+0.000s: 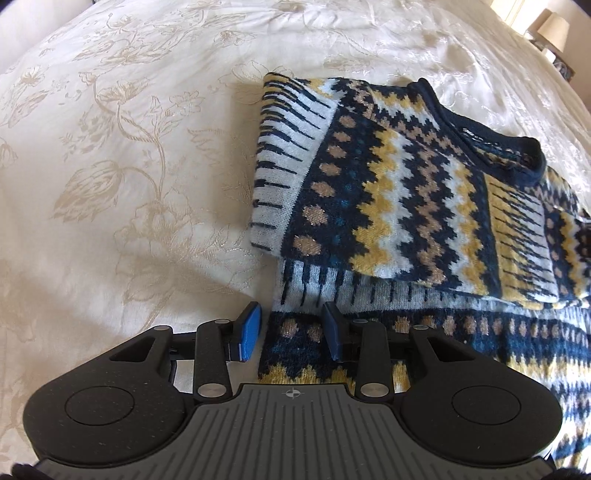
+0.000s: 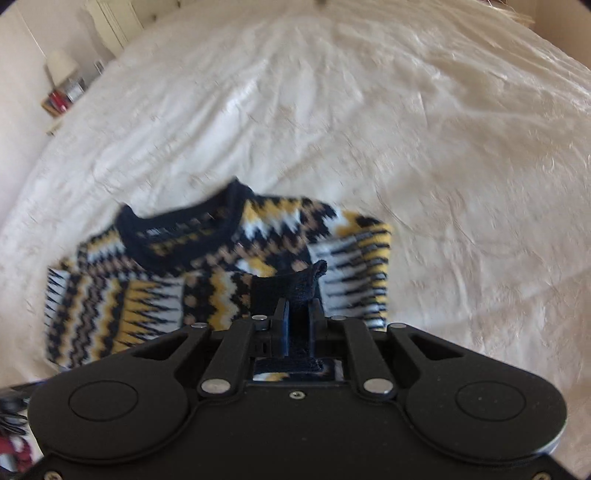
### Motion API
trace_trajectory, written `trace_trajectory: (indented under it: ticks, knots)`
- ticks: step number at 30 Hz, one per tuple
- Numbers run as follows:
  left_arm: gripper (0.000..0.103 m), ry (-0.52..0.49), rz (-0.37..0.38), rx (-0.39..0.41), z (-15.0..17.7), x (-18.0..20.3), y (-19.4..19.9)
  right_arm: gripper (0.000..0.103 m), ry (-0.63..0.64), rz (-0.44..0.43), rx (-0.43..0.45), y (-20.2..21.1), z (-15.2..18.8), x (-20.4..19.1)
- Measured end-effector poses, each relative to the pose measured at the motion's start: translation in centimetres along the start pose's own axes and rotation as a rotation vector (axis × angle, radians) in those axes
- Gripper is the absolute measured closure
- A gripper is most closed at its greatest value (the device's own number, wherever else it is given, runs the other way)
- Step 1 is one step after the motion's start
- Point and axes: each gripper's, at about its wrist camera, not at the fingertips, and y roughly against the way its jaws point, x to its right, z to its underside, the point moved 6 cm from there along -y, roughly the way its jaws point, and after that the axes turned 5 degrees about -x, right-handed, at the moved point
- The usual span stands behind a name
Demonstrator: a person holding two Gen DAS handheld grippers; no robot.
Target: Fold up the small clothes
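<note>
A knitted sweater (image 1: 406, 184) in navy, yellow, white and tan zigzags lies partly folded on the bed, its navy collar (image 1: 498, 147) at the far right. My left gripper (image 1: 291, 330) points down at the sweater's near left edge. Its blue pads (image 1: 251, 332) stand apart, the knit lies between them, and the left pad is clear of the cloth. In the right wrist view the sweater (image 2: 166, 288) is blurred, collar (image 2: 184, 229) to the far side. My right gripper (image 2: 298, 317) is shut on a navy ribbed band (image 2: 306, 280) of the sweater, lifted off the bed.
A cream bedspread with a floral pattern (image 1: 129, 166) covers the bed on all sides of the sweater (image 2: 443, 147). A lamp (image 1: 554, 26) stands beyond the bed's far edge, seen also as the lamp (image 2: 62, 66) above a cluttered bedside shelf (image 2: 59, 99).
</note>
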Motion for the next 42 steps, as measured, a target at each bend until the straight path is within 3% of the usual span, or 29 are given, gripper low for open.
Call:
trace_trajectory:
  ticks: [6, 11, 16, 21, 26, 31, 35, 38, 42]
  knots:
    - [0.068, -0.078, 0.015, 0.080, -0.2, 1.1, 3.8, 0.086, 0.035, 0.033, -0.012, -0.6, 1.1, -0.5]
    - [0.067, -0.084, 0.054, 0.166, -2.8, 2.5, 5.6, 0.085, 0.071, 0.062, -0.030, -1.5, 1.5, -0.4]
    - [0.067, -0.034, 0.051, 0.147, -5.2, 2.6, 3.1, 0.084, 0.072, 0.086, -0.043, -2.3, 1.5, 0.0]
    - [0.068, -0.043, 0.007, 0.064, -5.0, 1.4, -0.5, 0.083, 0.064, 0.134, -0.078, -3.6, 1.7, 1.0]
    - [0.067, -0.123, -0.033, 0.079, -4.6, 1.7, -0.7, 0.084, 0.046, 0.142, -0.104, -4.9, 2.0, 1.9]
    - [0.064, -0.109, -0.030, 0.093, -4.5, 1.8, -0.7, 0.083, 0.060, 0.154, -0.099, -5.0, 2.0, 1.7]
    - [0.061, -0.077, 0.015, 0.111, -4.6, 1.4, 0.3, 0.066, 0.052, 0.156, -0.088, -4.6, 2.1, 1.9]
    - [0.061, -0.057, 0.002, 0.201, -6.0, 1.0, 2.5, 0.042, 0.040, 0.152, -0.056, -3.2, 2.1, 1.8]
    - [0.060, -0.056, -0.022, 0.192, -8.1, 0.3, 2.4, 0.039, 0.049, 0.148, 0.010, -1.2, 2.1, 1.1]
